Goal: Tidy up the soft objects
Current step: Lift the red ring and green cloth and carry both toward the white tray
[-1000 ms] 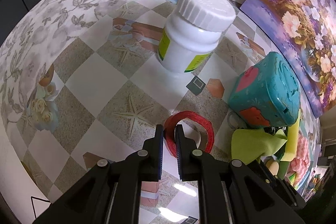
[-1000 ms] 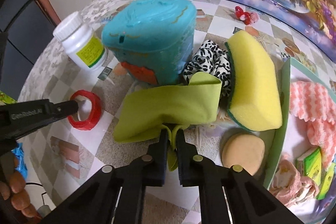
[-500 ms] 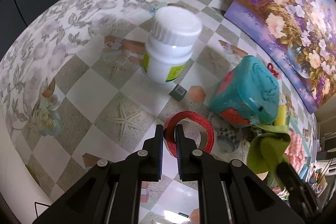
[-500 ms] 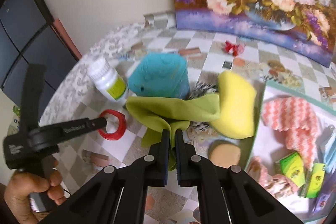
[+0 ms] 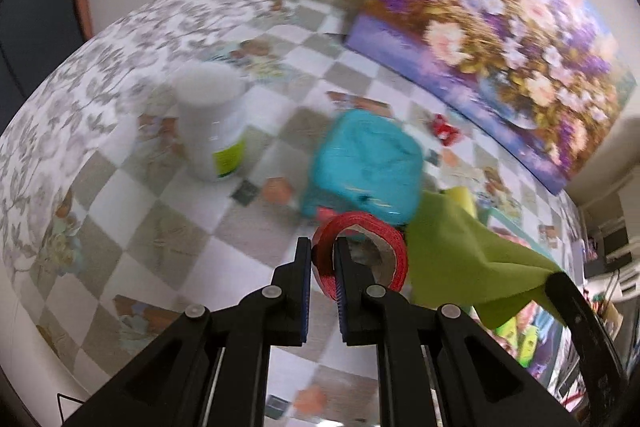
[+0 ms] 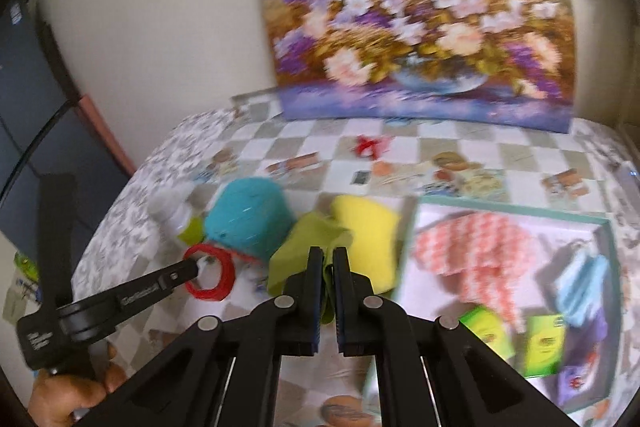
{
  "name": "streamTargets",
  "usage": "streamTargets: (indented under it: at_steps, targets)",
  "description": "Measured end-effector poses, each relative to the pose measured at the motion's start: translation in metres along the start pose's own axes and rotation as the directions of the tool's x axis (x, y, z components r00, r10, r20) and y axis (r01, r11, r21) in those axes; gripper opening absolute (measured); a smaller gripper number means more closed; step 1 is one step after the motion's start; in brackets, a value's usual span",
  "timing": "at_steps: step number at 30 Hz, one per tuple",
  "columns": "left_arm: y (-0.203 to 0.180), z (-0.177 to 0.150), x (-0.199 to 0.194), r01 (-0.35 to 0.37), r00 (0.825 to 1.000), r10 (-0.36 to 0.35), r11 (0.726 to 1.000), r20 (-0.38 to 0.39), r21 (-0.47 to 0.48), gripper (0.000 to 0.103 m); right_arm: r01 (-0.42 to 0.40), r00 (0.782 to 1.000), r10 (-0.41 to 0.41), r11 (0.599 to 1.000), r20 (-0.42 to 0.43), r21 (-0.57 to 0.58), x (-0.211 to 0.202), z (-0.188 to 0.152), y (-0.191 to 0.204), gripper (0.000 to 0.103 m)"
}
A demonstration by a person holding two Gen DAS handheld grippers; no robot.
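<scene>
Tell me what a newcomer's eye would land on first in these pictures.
First, the big flower painting leaning against the wall at the back of the table. Then the two held things up front: the right gripper is shut on a lime green cloth that hangs lifted off the table, and the left gripper pinches a red tape ring. Between them stands a teal box, with a yellow sponge beside it.

Bare checkered table [image 5: 132, 211] left of the white bottle [image 5: 212, 123] — teal container [image 5: 364, 167] crowds its right.
</scene>
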State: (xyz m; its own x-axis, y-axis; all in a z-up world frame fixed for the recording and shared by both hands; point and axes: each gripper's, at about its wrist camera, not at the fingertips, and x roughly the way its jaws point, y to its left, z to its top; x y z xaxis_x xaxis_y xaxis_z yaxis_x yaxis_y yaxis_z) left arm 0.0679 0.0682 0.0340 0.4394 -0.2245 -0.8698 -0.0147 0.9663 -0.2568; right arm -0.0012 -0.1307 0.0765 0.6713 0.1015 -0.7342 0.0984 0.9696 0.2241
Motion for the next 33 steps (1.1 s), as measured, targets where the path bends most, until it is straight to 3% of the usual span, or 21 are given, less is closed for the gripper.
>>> streamTargets:
  at_steps: [7,13,25,29,33]
  targets:
    - [-0.050,-0.003,-0.009,0.047,0.999,-0.048,0.992,0.007,0.116,0.011,0.081,0.994,-0.088,0.991,0.061,0.110,-0.023,0.010,-0.052,0.005]
    - [-0.086,-0.003,-0.018,0.068,0.997,-0.074,0.977,0.020,0.200,0.011,0.077,0.986,-0.110,0.967,0.125,0.241,-0.051,0.014,-0.096,0.005]
    - [-0.169,-0.010,-0.016,0.153,0.987,-0.161,0.924,-0.006,0.350,0.011,0.148,0.913,-0.273,0.913,0.302,0.380,-0.121,0.013,-0.149,0.005]
    - [-0.196,-0.020,-0.008,0.197,0.980,-0.197,0.897,-0.040,0.396,0.011,0.194,0.905,-0.320,0.898,0.282,0.396,-0.120,0.010,-0.163,0.005]
    - [-0.217,-0.035,0.013,0.222,0.975,-0.200,0.868,-0.097,0.445,0.011,0.219,0.937,-0.308,0.887,0.166,0.406,-0.087,0.001,-0.183,0.006]
